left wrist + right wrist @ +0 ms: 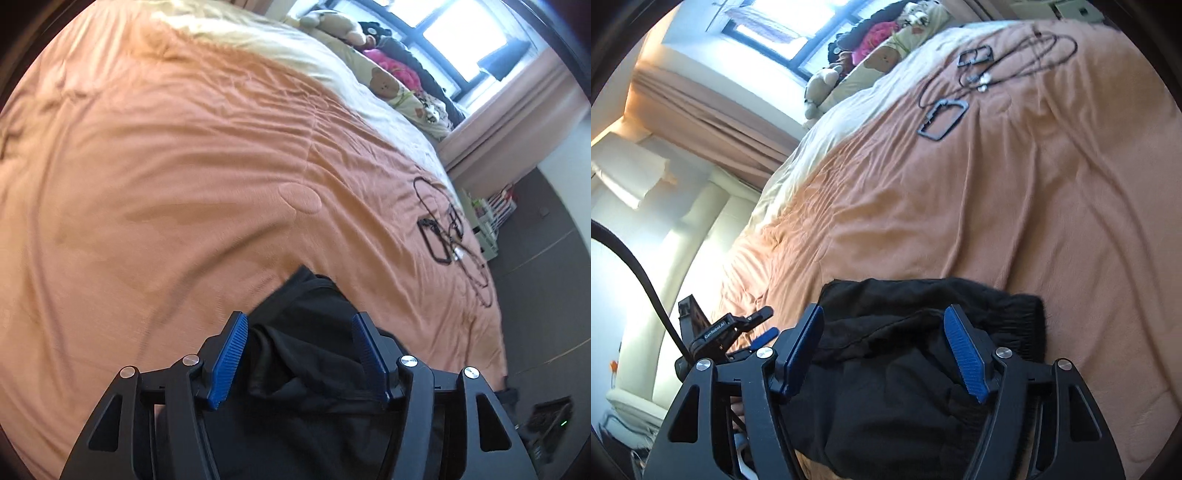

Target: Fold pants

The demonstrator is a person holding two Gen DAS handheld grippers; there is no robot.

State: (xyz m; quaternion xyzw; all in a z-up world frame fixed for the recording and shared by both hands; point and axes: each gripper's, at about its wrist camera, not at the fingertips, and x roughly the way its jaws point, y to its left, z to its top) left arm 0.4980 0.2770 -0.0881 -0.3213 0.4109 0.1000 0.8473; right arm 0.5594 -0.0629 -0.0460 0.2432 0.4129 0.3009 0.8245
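Black pants (310,354) lie bunched at the near edge of the orange bedspread (177,177). My left gripper (299,354) is open, its blue pads either side of the bunched black fabric. In the right wrist view the pants (905,369) show an elastic waistband or cuff at the right. My right gripper (886,350) is open, with its jaws wide apart over the fabric. The left gripper (738,328) shows at the left of that view, beside the pants.
Black cables and rectangular frames (443,236) lie on the bed's right side, also in the right wrist view (945,118). Pillows and plush toys (369,48) sit at the head under the window. The floor (546,280) is to the right of the bed.
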